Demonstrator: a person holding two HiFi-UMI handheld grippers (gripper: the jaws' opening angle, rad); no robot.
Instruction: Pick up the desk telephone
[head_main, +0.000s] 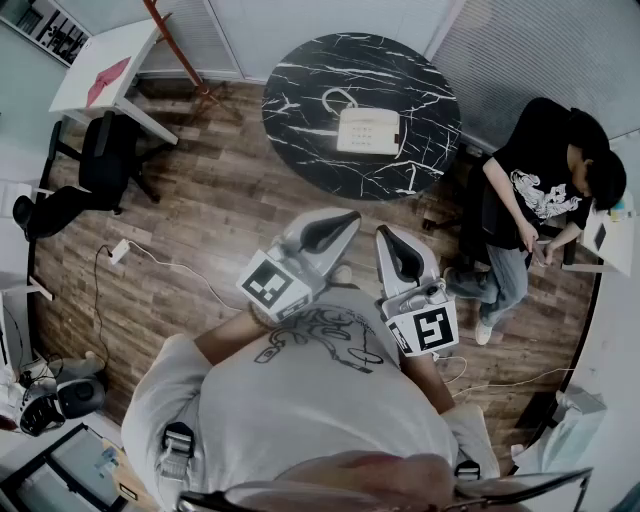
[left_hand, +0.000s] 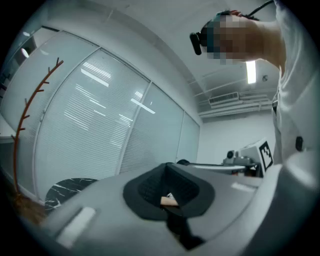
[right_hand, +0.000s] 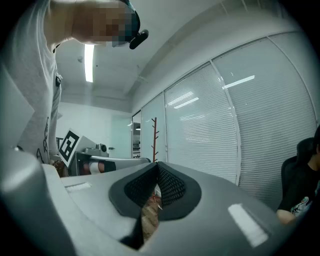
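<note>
Desk telephone (head_main: 368, 130) on table (head_main: 300, 100), well ahead of left hand-held gripper (head_main: 350, 217) and right hand-held gripper (head_main: 385, 234) — both closed

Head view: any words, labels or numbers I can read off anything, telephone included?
No text is legible.
Desk telephone: keypad and any label too small to read.
Left gripper and right gripper: square markers, patterns only, no letters.
Seated person's shirt: print too blurred.

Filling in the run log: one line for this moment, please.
left tool: shut, empty | right tool: shut, empty | telephone: untouched on round table
</note>
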